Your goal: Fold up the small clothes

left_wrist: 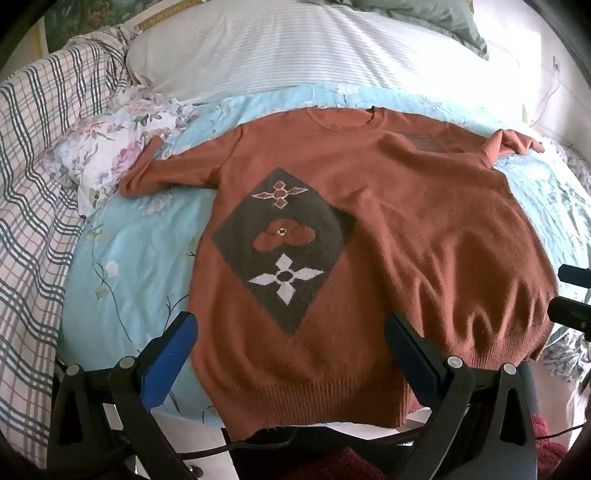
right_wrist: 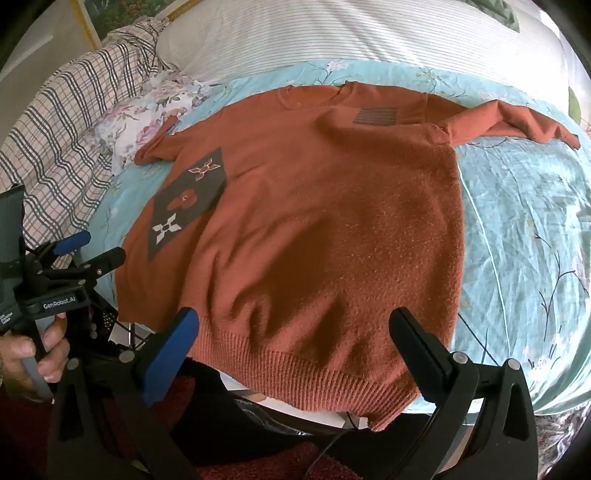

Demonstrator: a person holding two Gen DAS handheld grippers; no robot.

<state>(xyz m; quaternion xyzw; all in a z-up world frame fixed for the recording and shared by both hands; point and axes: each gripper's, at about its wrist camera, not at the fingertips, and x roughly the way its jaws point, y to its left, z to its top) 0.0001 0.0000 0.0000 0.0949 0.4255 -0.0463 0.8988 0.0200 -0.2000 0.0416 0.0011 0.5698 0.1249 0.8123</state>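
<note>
A rust-orange knit sweater (left_wrist: 406, 229) lies flat, front up, on a light blue floral sheet (left_wrist: 129, 258), neck at the far side, both sleeves spread out. A dark diamond patch with flowers (left_wrist: 284, 243) is on its left chest. My left gripper (left_wrist: 291, 328) is open, hovering over the hem's left part. In the right wrist view the sweater (right_wrist: 314, 221) fills the middle; my right gripper (right_wrist: 295, 325) is open over the hem's right part. The left gripper (right_wrist: 88, 254) shows at the left edge, held by a hand. The hem hangs over the bed's near edge.
A white striped pillow (left_wrist: 295, 44) lies beyond the neck. A floral cloth (left_wrist: 114, 144) sits by the left sleeve. A plaid blanket (left_wrist: 33, 184) covers the left side. A green pillow (left_wrist: 436, 18) is at the back right.
</note>
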